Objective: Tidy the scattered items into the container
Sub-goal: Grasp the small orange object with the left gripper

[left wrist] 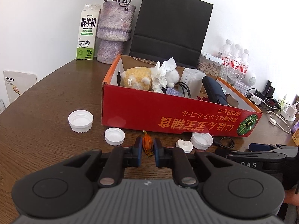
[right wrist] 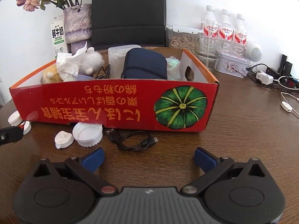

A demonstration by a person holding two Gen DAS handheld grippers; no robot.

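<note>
A: What sat in the red cardboard box point(right wrist: 115, 102)?

B: At its left end, a yellow plush toy point(left wrist: 135, 78), a white plush toy point(right wrist: 93, 60) and crumpled white tissue point(left wrist: 162, 73). Further right came a clear plastic tub point(left wrist: 192, 77), a dark blue zipped pouch point(right wrist: 144, 66) and a black cord. The near wall carried upside-down orange script and a green striped pumpkin picture.

A: And what was scattered outside it?

B: On the wooden surface point(right wrist: 243, 130), near the box's front wall: three ribbed white plastic caps point(left wrist: 80, 121), a small white stopper point(right wrist: 63, 140), a coiled black USB cable point(right wrist: 132, 139), and an orange dried flower point(left wrist: 147, 144).

A: The hand-held grippers?

B: The left hand-held gripper point(left wrist: 148, 146) was nearly closed, its blue pads pinching the flower. The right hand-held gripper point(right wrist: 148, 157) stood wide open, holding nothing, just near of the cable.

A: Beyond the box?

B: A mottled purple vase point(left wrist: 115, 31), a carton reading "FRESH MILK" point(left wrist: 87, 31), a black paper bag point(left wrist: 172, 26), three red-labelled water bottles point(right wrist: 226, 28), and a clear lidded jar of pale seeds point(right wrist: 182, 37).
</note>
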